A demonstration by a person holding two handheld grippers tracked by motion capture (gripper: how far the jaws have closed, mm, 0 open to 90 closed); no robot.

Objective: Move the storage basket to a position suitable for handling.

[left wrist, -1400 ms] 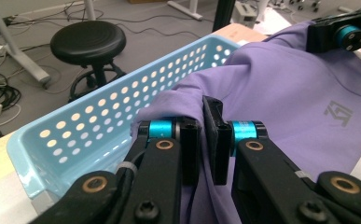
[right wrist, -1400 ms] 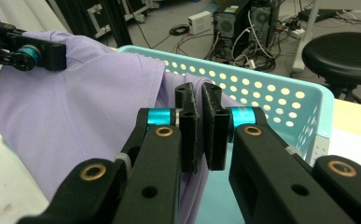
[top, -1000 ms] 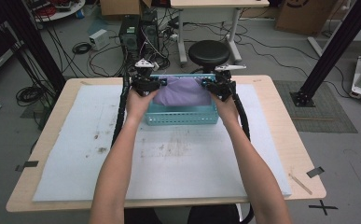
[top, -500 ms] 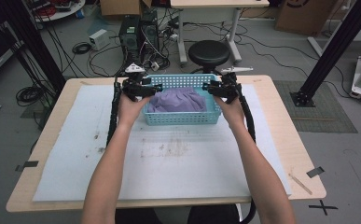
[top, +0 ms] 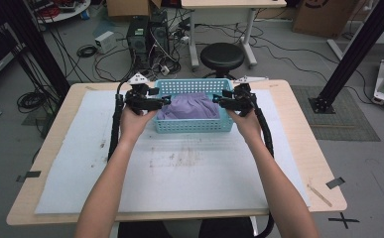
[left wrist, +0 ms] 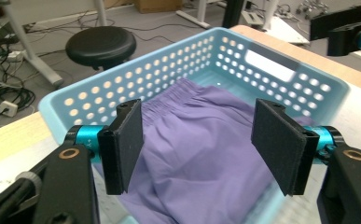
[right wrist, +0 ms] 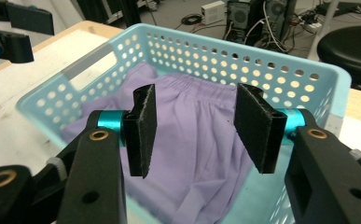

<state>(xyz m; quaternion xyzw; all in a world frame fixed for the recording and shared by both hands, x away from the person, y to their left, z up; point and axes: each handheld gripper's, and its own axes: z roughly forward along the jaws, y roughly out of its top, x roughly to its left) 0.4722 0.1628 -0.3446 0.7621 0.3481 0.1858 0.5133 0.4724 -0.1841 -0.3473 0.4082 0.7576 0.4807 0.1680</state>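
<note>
Near the tabletop's far edge, you held both grippers' jaws wide open and empty over the basket [top: 192, 126]; its purple garment [top: 189, 106] looked soft, best pinched at the waistband.

- Left gripper [top: 163, 102], held in the left hand [top: 132, 121], points inward with jaws wide apart.
- Right gripper [top: 218, 103], in the right hand [top: 246, 124], faces it, jaws likewise parted.
- Both forearms reach forward.

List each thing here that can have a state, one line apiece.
Left claw: open, jaws apart above the cloth, holding nothing.
Right claw: open, jaws apart above the cloth, holding nothing.
Basket: upright on the table, holding the cloth.
Purple cloth: crumpled inside the basket, elastic waistband showing.
</note>
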